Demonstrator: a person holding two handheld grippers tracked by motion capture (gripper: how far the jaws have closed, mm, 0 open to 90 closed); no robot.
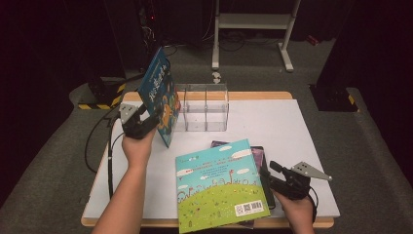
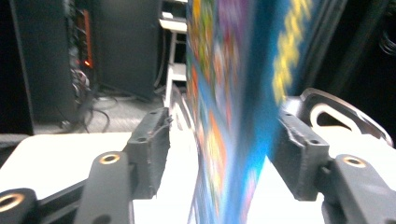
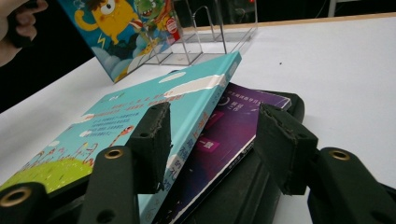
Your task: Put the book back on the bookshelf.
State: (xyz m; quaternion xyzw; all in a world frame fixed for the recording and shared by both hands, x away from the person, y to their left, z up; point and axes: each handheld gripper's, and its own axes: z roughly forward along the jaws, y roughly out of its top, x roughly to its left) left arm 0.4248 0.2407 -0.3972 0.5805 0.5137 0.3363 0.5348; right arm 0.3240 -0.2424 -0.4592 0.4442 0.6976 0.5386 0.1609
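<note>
The left claw [image 1: 146, 122] stands open around the upright blue book [image 1: 159, 95], pads clear of its covers, beside the clear rack [image 1: 204, 107] on the desk [image 1: 292, 146]. Guide the book's lower edge squarely into a slot before withdrawing. The right claw [image 1: 272, 178] gapes, gripping nothing, at the stacked books' [image 1: 219, 187] edge.
</note>
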